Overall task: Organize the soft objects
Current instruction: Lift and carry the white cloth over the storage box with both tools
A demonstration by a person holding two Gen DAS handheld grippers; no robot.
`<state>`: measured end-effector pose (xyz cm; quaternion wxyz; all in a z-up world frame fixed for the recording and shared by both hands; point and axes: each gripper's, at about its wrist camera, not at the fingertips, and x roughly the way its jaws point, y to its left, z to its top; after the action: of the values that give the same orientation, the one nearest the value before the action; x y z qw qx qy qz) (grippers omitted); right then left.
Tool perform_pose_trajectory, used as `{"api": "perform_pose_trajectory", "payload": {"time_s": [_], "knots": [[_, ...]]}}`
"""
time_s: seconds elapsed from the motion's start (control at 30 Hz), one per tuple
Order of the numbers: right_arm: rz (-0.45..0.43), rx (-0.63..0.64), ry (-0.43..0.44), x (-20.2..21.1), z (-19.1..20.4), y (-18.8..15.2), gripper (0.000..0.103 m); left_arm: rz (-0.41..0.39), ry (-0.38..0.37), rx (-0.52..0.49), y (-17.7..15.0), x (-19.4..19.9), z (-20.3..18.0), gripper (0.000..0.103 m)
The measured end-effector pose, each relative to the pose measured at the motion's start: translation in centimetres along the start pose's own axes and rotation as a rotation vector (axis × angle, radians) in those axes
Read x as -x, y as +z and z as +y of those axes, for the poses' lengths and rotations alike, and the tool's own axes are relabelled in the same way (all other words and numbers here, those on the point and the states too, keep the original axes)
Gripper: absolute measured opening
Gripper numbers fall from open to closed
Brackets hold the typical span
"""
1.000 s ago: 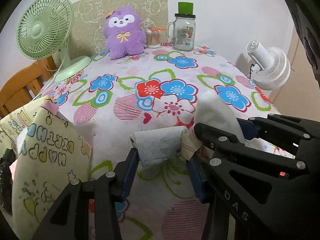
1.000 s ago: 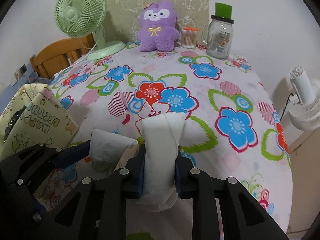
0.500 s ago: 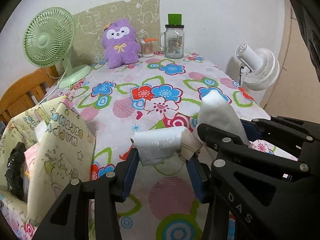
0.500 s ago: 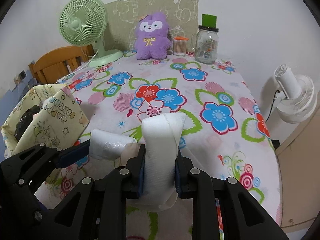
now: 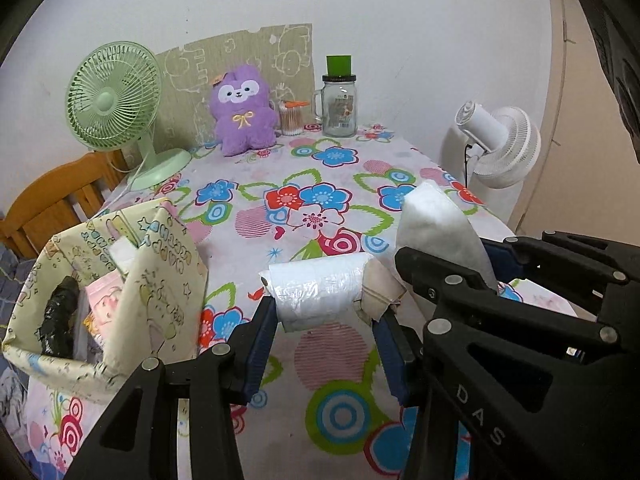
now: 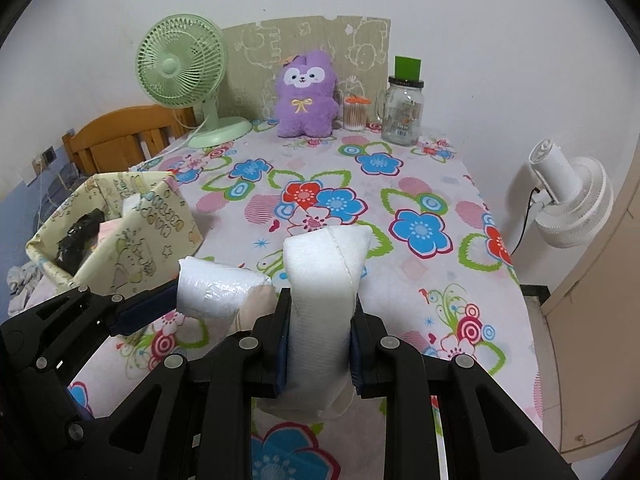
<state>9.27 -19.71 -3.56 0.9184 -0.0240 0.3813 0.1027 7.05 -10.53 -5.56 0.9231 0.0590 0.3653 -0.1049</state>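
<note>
My left gripper (image 5: 324, 316) is shut on a white plastic-wrapped roll (image 5: 316, 292), held crosswise above the near part of the flowered table (image 5: 304, 208). My right gripper (image 6: 318, 332) is shut on a white soft pack (image 6: 320, 296), held upright. Each gripper shows in the other's view: the right one with its pack (image 5: 436, 224) to the right, the left one with its roll (image 6: 220, 292) to the left. A yellow patterned fabric bin (image 5: 160, 280) stands at the table's left near corner, holding a black item (image 5: 60, 312) and pink packs. A purple plush (image 5: 244, 108) sits at the back.
A green desk fan (image 5: 116, 96), a cotton-swab pot (image 5: 292, 118) and a glass jar with a green lid (image 5: 340, 100) stand along the back edge. A white fan (image 5: 500, 144) stands beyond the table's right side. A wooden chair (image 6: 120, 136) is at the left.
Both grippers have pulled back and up from the table with their items still held. More of the table and the bin's inside has come into view.
</note>
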Motion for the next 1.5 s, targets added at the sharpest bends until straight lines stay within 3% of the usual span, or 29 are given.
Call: {"api": "perform_pose_trajectory", "payload": {"time_s": [0.67, 1.5], "knots": [[-0.074, 0.04, -0.002, 5.3, 3.2, -0.5, 0.026, -0.084, 0.03, -0.019, -0.9, 5.5, 1.3, 0.05], [-0.103, 0.1, 0.078, 6.9, 9.1, 4.8, 0.027, -0.114, 0.068, 0.039, 1.5, 8.3, 7.8, 0.05]]}}
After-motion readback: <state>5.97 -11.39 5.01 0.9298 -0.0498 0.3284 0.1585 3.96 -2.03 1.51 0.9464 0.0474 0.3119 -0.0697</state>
